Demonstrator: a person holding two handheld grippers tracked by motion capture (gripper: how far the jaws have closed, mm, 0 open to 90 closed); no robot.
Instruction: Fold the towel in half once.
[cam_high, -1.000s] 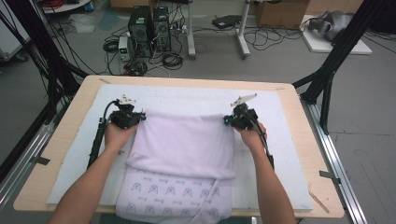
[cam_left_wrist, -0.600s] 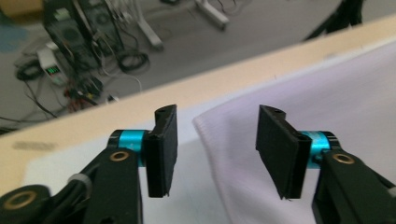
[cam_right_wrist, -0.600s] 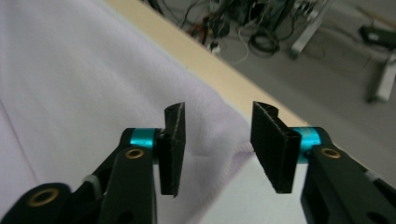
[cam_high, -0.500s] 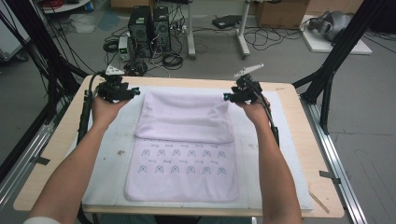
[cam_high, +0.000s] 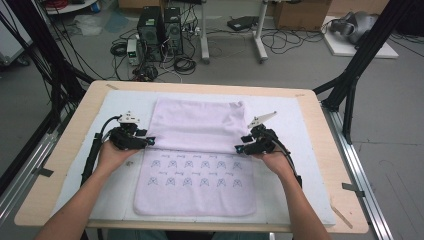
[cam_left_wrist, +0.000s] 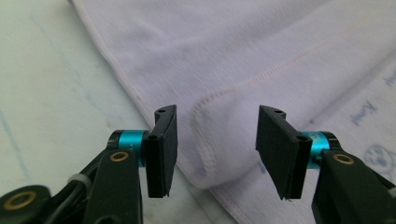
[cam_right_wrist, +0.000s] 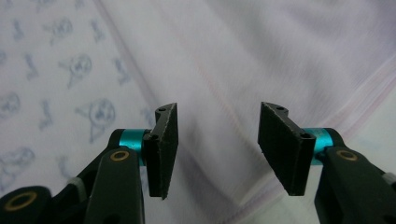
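A pale lilac towel lies on the white mat, its plain far half folded back over the half printed with small figures. My left gripper is at the left end of the fold and my right gripper at the right end. Both have just been opening their jaws. In the left gripper view the rounded fold corner lies between the spread pads of the left gripper, untouched. In the right gripper view the right gripper stands open over the towel's edge, pressing on nothing.
The white mat covers most of the wooden table. Black frame struts stand at both far corners. Computer cases and cables lie on the floor beyond the far edge.
Both grippers carried the towel's edge to the far side, let it go and opened. They have since come back toward the person to the two ends of the fold.
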